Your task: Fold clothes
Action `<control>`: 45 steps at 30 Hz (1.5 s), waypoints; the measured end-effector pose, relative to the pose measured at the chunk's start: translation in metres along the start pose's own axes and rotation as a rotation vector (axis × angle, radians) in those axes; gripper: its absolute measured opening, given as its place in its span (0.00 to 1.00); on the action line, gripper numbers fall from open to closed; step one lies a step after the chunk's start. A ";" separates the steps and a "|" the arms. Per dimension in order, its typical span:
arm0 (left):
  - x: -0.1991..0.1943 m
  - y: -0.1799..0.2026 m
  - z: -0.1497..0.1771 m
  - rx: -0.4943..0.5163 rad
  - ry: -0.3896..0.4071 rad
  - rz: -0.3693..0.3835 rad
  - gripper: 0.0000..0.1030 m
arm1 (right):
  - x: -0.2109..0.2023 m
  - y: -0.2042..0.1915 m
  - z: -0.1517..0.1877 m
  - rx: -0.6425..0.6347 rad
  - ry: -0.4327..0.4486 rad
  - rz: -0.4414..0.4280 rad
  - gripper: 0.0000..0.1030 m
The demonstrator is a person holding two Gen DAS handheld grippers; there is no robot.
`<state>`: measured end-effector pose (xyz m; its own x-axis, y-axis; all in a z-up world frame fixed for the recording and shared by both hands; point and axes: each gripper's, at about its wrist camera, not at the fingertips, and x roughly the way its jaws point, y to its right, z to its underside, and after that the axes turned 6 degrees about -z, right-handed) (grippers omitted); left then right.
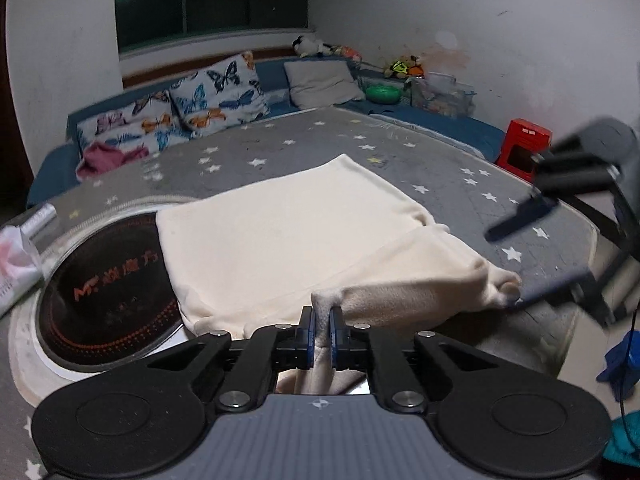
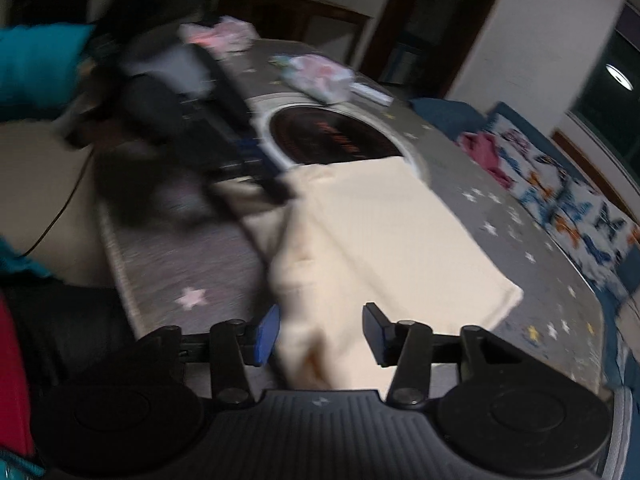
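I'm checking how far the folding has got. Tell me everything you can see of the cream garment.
The cream garment looks like soft, fleecy fabric, lying mostly flat on the grey star-patterned cover, with one side partly over the round black cooktop. Its near edge is bunched; the left gripper is shut on a pinch of it. The right gripper is open, with a corner between its fingers.

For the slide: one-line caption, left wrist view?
Left gripper pinches the cream garment's near edge on the star-print table; right gripper open alongside.

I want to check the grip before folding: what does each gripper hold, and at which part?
The left gripper pinches the cream garment at a bunched near edge. The right gripper is open around the cloth, not gripping.
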<state>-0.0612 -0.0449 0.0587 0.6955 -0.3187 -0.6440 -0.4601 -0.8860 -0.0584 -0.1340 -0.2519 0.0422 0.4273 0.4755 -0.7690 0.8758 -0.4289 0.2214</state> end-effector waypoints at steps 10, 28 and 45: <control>-0.009 -0.002 0.009 -0.020 0.004 0.034 0.11 | 0.035 0.006 0.009 0.073 -0.034 0.006 0.23; -0.027 0.022 0.067 0.293 0.021 -0.086 0.26 | 0.030 0.026 0.006 0.187 0.027 0.001 0.10; -0.098 0.025 0.066 0.173 0.109 -0.051 0.04 | -0.030 -0.004 0.003 0.137 0.119 -0.033 0.09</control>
<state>-0.1771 -0.0139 0.0701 0.7714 -0.3180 -0.5512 -0.5042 -0.8339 -0.2246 -0.1505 -0.2669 0.0624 0.4292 0.5755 -0.6961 0.8546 -0.5082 0.1067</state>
